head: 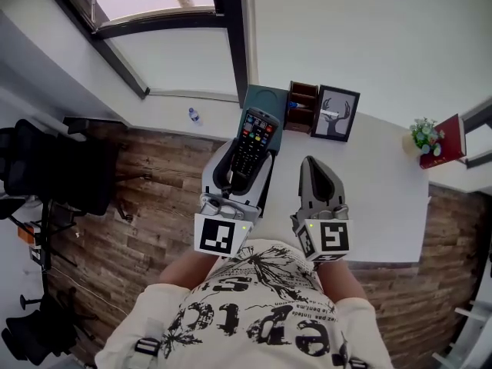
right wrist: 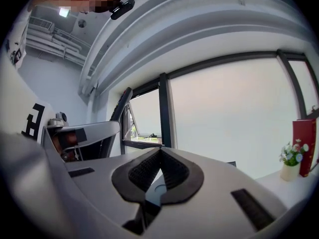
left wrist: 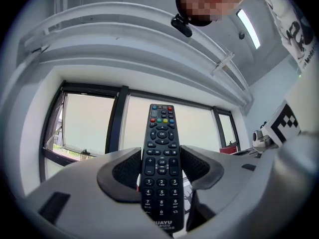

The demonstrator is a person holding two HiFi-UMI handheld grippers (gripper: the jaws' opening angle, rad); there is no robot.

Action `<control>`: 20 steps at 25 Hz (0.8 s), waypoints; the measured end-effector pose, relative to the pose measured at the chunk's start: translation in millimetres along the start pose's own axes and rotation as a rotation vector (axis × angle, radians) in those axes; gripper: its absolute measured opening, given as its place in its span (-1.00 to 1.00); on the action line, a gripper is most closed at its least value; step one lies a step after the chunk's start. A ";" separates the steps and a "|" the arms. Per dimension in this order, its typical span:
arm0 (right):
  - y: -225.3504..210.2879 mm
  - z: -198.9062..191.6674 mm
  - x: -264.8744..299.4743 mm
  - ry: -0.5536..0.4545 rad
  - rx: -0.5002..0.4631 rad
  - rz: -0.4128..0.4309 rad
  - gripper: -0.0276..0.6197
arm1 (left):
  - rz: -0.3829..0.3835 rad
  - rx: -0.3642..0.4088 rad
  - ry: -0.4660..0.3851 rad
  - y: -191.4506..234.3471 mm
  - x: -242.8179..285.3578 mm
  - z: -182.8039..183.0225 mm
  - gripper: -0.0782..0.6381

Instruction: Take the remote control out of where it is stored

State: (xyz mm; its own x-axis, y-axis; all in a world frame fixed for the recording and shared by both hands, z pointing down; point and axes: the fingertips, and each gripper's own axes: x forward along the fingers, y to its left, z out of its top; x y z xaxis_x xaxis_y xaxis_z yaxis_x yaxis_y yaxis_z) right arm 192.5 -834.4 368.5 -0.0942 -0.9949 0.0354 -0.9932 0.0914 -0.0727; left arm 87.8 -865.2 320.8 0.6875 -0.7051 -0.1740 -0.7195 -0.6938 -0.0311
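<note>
The black remote control (head: 252, 146) with coloured buttons near its top stands upright in my left gripper (head: 243, 174), lifted clear of the teal holder (head: 267, 98) at the back of the white table (head: 384, 198). In the left gripper view the two pads press the sides of the remote control (left wrist: 160, 153) at its number keys, and the left gripper (left wrist: 160, 172) is shut on it. My right gripper (head: 313, 164) is raised beside it, about a hand's width to the right. Its pads meet with nothing between them, so the right gripper (right wrist: 159, 153) is shut.
A brown wooden organiser (head: 302, 106) and a framed deer picture (head: 336, 114) stand next to the teal holder. A small potted plant (head: 421, 135) and a red book (head: 450, 141) sit at the table's far right. A black chair (head: 54, 167) stands on the wood floor at left.
</note>
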 end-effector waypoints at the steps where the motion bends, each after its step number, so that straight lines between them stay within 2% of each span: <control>1: 2.9 0.6 -1.1 -0.004 -0.007 0.004 -0.91 | 0.000 0.006 -0.006 0.0 -2.0 0.8 -0.09; 9: 10.7 1.3 -8.6 -0.036 -0.010 -0.004 -0.91 | -0.020 0.002 0.015 -0.6 -10.7 -18.0 -0.09; 20: 24.2 -13.2 2.1 0.019 -0.010 0.025 -0.91 | -0.028 -0.038 0.065 10.5 -15.7 -32.6 -0.09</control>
State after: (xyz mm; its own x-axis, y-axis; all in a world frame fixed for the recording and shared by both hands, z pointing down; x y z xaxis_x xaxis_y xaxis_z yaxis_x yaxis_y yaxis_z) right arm 167.3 -833.7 380.0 -0.1205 -0.9913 0.0529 -0.9911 0.1171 -0.0637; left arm 72.6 -866.2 355.4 0.7128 -0.6928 -0.1089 -0.6968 -0.7173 0.0028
